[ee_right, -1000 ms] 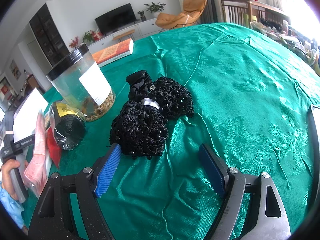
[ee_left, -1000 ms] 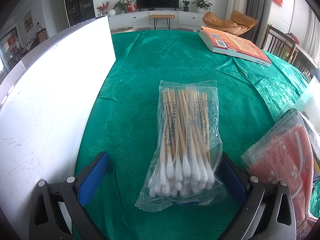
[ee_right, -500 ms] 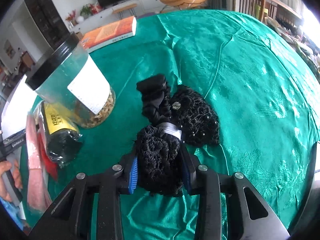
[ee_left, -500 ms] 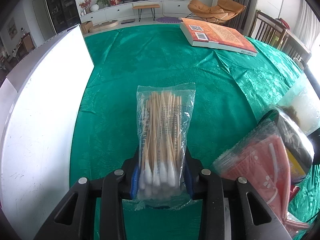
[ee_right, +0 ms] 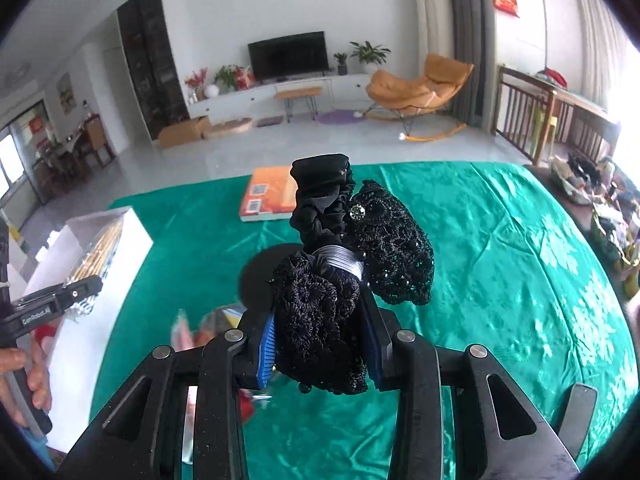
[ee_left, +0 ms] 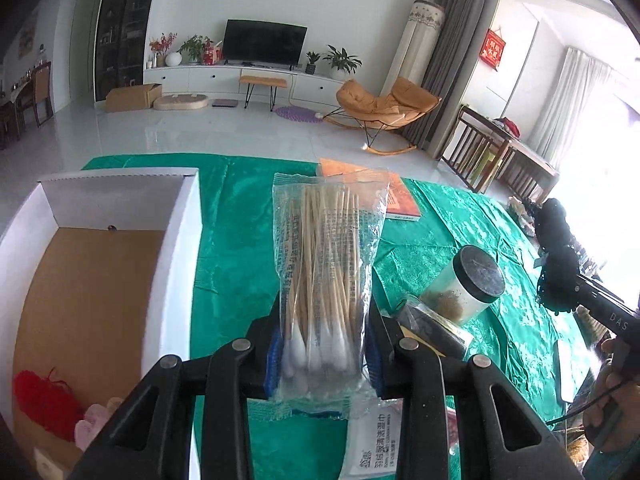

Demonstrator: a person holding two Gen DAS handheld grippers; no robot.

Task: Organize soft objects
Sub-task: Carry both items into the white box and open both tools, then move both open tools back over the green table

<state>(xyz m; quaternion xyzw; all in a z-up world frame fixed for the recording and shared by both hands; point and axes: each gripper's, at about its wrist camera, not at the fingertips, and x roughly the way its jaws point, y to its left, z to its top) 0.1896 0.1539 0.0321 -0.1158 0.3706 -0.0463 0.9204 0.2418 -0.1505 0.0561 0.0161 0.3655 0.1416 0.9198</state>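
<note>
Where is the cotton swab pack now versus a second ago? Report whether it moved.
Yes. The cotton swab pack lay flat on the green tablecloth; now it is clamped in the left gripper and raised clear of the cloth, beside the white box.

Jar [ee_right: 260, 276] behind black hairnet [ee_right: 360, 248]

Green tablecloth [ee_left: 460, 232]: covers the table, creased. Orange book [ee_right: 268, 194]: flat on the cloth at the far side. Clear jar [ee_left: 464, 288] with black lid: upright on the cloth, brown grains in the bottom. Beyond the table: 1 black television [ee_left: 264, 44] on a white cabinet; 1 orange rocking chair [ee_left: 384, 108]; 1 cardboard carton [ee_left: 132, 97] on the floor.
</note>
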